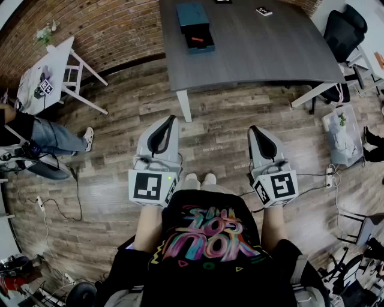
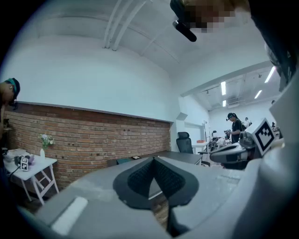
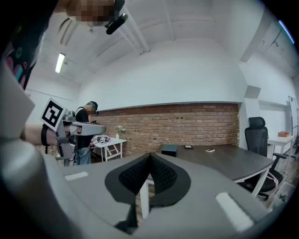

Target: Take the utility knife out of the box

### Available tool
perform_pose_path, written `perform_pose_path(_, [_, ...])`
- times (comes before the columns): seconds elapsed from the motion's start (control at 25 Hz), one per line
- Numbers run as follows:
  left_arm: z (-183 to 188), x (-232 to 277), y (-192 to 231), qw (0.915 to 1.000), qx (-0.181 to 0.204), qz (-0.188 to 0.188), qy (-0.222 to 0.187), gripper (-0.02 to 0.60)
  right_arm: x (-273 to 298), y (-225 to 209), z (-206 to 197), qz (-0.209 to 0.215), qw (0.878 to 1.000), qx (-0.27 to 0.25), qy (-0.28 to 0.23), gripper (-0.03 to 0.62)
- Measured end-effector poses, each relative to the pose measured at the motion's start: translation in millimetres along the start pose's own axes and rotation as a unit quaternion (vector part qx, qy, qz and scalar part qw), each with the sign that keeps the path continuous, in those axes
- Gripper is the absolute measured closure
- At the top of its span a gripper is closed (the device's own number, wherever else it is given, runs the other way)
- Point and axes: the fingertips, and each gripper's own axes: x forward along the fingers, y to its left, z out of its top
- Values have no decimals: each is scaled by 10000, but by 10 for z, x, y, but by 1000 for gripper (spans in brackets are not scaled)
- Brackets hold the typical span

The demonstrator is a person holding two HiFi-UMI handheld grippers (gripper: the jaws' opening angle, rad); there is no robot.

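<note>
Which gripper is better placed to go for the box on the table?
Left, marginally. Both are shut and well short of the table; the left gripper lines up closer with the box than the right gripper.

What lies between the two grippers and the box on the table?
Head view: wooden floor, then the grey table up to the box; nothing else.

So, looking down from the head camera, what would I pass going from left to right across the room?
A small white table → left gripper → blue box → right gripper → black office chair.
</note>
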Motion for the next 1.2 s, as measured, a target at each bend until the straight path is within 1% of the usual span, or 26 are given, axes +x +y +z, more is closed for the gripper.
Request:
perform_pose_path(0.08, [11, -31, 3, 10000, 3, 25, -6, 581, -23, 0, 12, 0, 10000, -6, -24, 594])
perform_pose_path(0.32, [37, -38, -6, 10000, -27, 21, -75, 581, -114, -60, 42, -175, 9997, 68, -133, 593])
perform_pose_path(0.52, [18, -32, -71, 9999, -29, 101, -132, 581, -147, -133, -5, -123, 9996, 167, -201, 592])
perform_pose_path(0.76, [-50, -7, -171, 9999, -12, 168, -30, 581, -132, -172, -122, 20, 9996, 276, -108, 592])
perform_pose_path(0.96, [-99, 127, -50, 9998, -32, 206, 3, 581, 45, -192, -162, 90, 9995, 311, -61, 592])
perform_pose_path(1.2, [-162, 566, 248, 9998, -109, 144, 19, 581, 508, -328, -162, 60, 9995, 324, -5, 592])
